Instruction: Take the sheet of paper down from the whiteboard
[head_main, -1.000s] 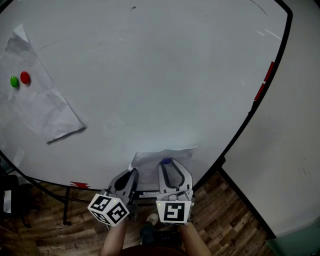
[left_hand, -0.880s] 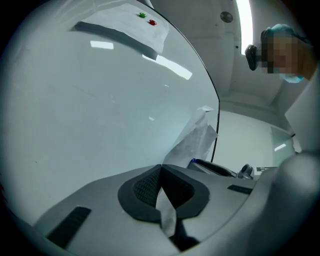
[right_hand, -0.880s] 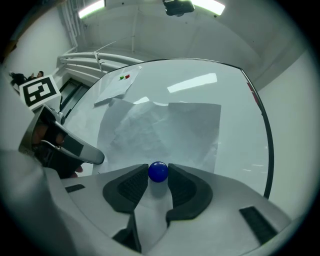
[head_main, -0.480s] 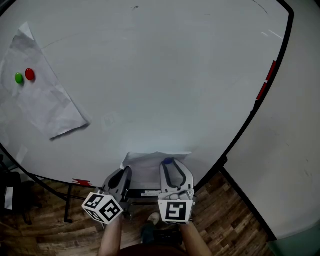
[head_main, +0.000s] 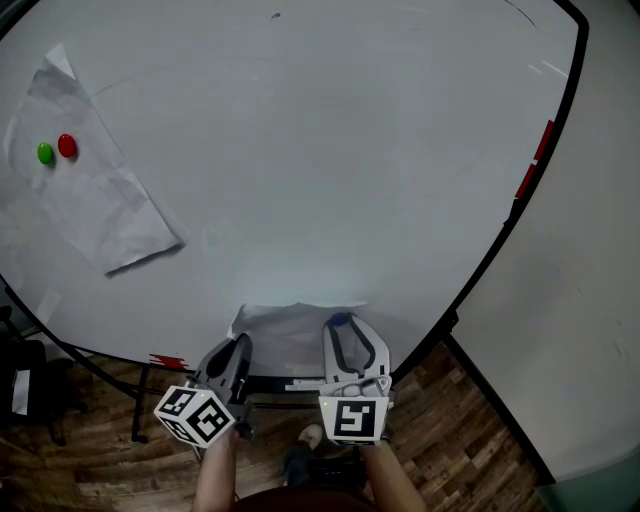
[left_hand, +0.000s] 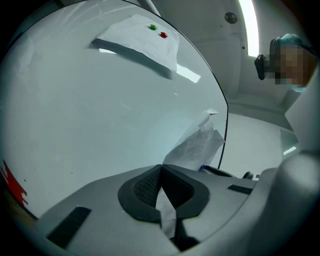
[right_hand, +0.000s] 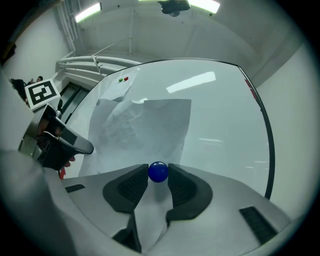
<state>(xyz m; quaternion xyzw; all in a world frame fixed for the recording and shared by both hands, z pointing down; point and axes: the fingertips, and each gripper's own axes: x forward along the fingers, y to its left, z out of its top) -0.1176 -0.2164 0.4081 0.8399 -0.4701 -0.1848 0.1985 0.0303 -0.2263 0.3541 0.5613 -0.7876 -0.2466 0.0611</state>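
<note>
Paper (head_main: 290, 335) in left gripper (left_hand: 160, 175) (magnet (right_hand: 158, 171) in right gripper (head_main: 340, 326))

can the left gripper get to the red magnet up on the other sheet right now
Probably not yet. The left gripper is shut on the near sheet, and the red magnet sits far across the board. Nothing blocks the way, but it must let go first.

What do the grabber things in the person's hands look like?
Both the left gripper and the right gripper are light grey plastic, with two curved jaws lined by dark, bumpy pads. Each carries a white cube printed with black square patterns.
</note>
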